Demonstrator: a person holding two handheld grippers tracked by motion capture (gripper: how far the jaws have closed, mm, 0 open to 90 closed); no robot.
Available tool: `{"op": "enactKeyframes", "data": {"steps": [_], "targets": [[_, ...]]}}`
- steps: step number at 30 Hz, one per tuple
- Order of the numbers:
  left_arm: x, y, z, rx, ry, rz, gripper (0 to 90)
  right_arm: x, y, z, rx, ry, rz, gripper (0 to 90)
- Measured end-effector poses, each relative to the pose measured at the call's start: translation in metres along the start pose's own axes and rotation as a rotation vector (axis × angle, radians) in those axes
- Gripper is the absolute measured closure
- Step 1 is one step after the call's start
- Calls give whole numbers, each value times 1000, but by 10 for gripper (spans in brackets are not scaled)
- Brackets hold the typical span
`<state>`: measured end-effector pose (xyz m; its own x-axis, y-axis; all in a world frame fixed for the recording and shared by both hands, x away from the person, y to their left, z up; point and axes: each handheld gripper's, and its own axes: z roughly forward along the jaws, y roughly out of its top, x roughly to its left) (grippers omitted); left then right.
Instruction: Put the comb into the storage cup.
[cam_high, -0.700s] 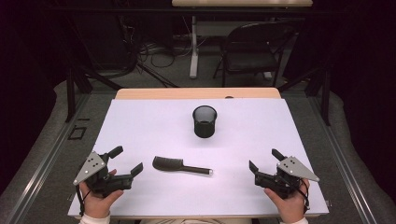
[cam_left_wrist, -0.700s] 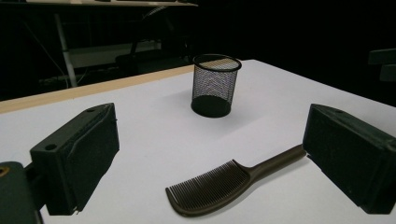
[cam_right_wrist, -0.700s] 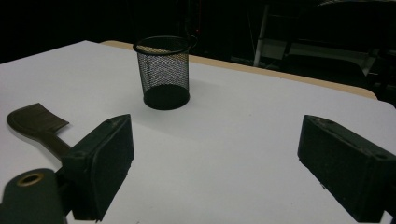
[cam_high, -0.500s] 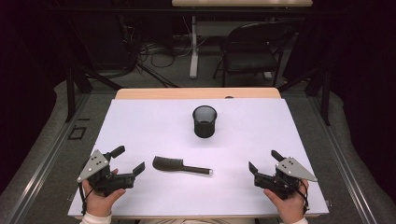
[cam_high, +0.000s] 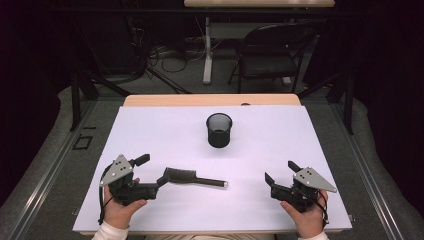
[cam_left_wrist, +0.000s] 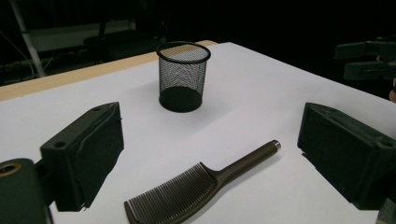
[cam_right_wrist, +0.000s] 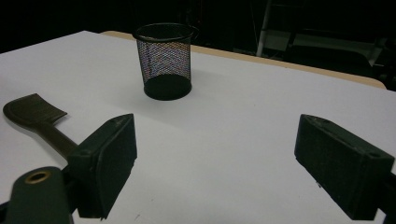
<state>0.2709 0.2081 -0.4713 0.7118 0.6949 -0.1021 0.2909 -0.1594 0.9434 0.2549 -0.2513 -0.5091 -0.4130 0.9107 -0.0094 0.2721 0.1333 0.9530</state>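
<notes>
A dark brown comb (cam_high: 192, 177) lies flat on the white table top (cam_high: 165, 135), handle pointing right. My left gripper (cam_high: 152, 169) is open at the comb's toothed head, its near jaw right beside it. In the left gripper view the comb (cam_left_wrist: 196, 186) lies on the table between and ahead of the wide-apart jaws of my left gripper (cam_left_wrist: 212, 135), untouched. A black mesh cup (cam_high: 219, 130) stands upright farther back, at the table's middle. My right gripper (cam_high: 281, 171) is open over the table at the right, nothing in it. In the right gripper view, my right gripper (cam_right_wrist: 215, 140) faces the cup (cam_right_wrist: 164, 60) and the comb (cam_right_wrist: 37, 116).
The white sheet covers most of the table, with a wooden strip (cam_high: 210, 100) bare at the far edge. A dark chair (cam_high: 272, 55) and a table leg (cam_high: 207, 50) stand beyond it. The right hand's gripper (cam_left_wrist: 369, 60) shows far right in the left gripper view.
My left gripper has moved right, up to the comb's toothed head. The comb, the cup and my right gripper have kept their places.
</notes>
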Motion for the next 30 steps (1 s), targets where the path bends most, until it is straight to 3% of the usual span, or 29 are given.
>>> {"op": "enactKeyframes", "data": {"steps": [4, 10, 12, 19, 22, 23, 24, 30], "targets": [[-5, 5, 8, 21, -12, -8, 146, 3, 0, 0, -6, 1, -21, 140], [-11, 11, 16, 50, 11, -43, 243, 4, -1, 0, -3, 14, -30, 143], [-12, 13, 17, 52, 22, -48, 331, 5, -1, -1, 1, 19, -33, 143], [-13, 16, 29, 79, 20, -51, 409, 6, -1, -2, 1, 21, -42, 145], [-13, 15, 37, 91, 19, -81, 458, 6, -1, -1, 4, 21, -35, 145], [-14, 15, 41, 103, 9, -123, 480, 6, -2, 0, 6, 21, -31, 146], [-14, 16, 44, 124, 0, -135, 494, 6, -2, 1, 12, 22, -28, 146], [-20, 17, 58, 146, -5, -114, 546, 7, -3, 1, 13, 25, -34, 146]]}}
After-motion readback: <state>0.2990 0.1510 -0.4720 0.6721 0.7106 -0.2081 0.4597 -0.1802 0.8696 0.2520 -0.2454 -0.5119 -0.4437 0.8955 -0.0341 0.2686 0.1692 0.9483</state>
